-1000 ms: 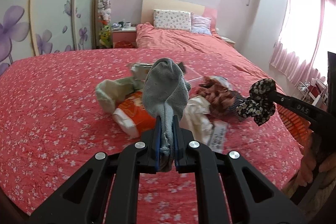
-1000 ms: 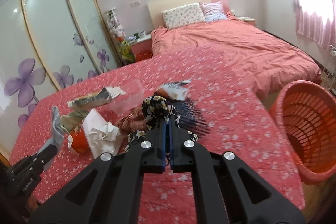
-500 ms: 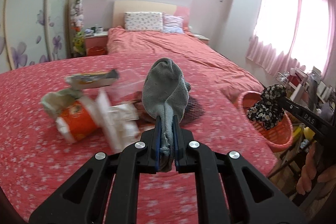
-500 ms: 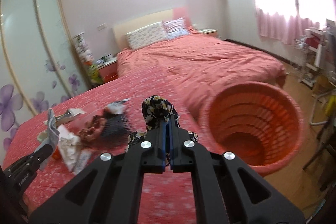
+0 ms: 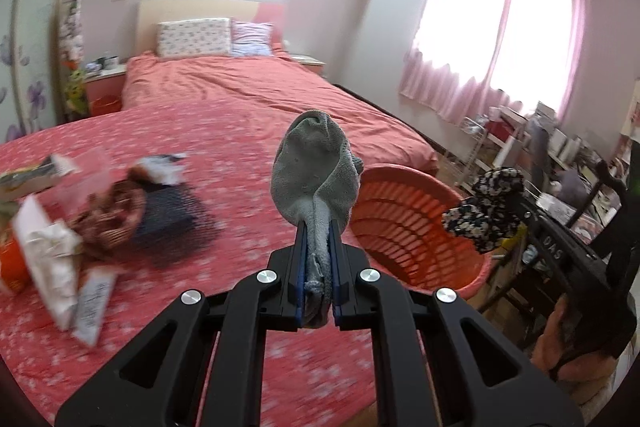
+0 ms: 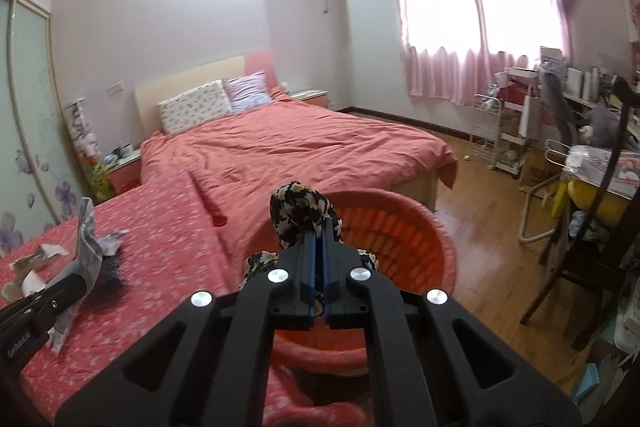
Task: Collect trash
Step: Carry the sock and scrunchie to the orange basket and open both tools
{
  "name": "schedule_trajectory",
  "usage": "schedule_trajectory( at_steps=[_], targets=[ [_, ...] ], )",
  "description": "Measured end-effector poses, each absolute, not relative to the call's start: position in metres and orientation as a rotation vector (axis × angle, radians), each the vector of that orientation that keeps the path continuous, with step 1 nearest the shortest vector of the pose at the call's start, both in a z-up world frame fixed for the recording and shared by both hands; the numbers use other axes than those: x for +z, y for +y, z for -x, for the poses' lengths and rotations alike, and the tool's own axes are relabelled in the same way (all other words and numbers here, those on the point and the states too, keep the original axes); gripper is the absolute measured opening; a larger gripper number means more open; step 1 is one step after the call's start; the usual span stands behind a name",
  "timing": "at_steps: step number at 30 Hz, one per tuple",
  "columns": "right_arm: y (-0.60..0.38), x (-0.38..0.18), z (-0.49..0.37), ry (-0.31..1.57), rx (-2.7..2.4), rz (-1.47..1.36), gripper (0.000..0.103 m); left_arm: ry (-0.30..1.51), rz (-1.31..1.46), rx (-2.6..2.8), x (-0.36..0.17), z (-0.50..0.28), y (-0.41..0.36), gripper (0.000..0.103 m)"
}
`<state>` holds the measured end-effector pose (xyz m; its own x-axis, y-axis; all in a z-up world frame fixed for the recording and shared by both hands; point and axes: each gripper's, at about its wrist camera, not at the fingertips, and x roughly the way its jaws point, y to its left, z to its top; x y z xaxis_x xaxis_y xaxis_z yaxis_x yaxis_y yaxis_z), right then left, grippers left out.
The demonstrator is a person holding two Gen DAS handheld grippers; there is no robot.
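My left gripper [image 5: 318, 227] is shut on a grey sock [image 5: 314, 167] that stands up from its jaws, above the red flowered bedspread [image 5: 224, 131]. My right gripper [image 6: 318, 225] is shut on a black cloth with yellow and white flowers [image 6: 298, 207], held over the near rim of an orange slatted laundry basket [image 6: 404, 227]. In the left wrist view that floral cloth [image 5: 486, 211] hangs over the basket [image 5: 404, 227] at the right. In the right wrist view the grey sock [image 6: 86, 247] shows at the left, over the bedspread.
A blurred pile of wrappers, paper and cloth [image 5: 80, 215] lies on the bedspread at the left. Behind is a second bed with pillows [image 6: 212, 103]. Wooden floor [image 6: 500, 211], a dark chair [image 6: 580, 267] and cluttered shelves [image 6: 540, 107] are at the right.
Both grippers have swung to the right, away from the pile and toward the basket. The floral cloth now sits over the basket's rim; the sock is near its left edge. Both grips are unchanged.
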<state>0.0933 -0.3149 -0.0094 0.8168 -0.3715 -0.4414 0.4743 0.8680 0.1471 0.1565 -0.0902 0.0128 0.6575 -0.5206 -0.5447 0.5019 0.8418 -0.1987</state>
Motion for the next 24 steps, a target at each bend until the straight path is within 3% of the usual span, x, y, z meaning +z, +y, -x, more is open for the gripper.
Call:
schedule_trajectory(
  at_steps=[20, 24],
  targets=[
    [-0.389, -0.048, -0.134, 0.449, -0.446, -0.4, 0.004, 0.725, -0.02, -0.722, -0.017, -0.192, -0.19, 0.009],
    [-0.401, -0.057, -0.145, 0.469, -0.413, -0.443, 0.01, 0.772, -0.03, -0.735, -0.026, -0.198, -0.2, 0.01]
  ],
)
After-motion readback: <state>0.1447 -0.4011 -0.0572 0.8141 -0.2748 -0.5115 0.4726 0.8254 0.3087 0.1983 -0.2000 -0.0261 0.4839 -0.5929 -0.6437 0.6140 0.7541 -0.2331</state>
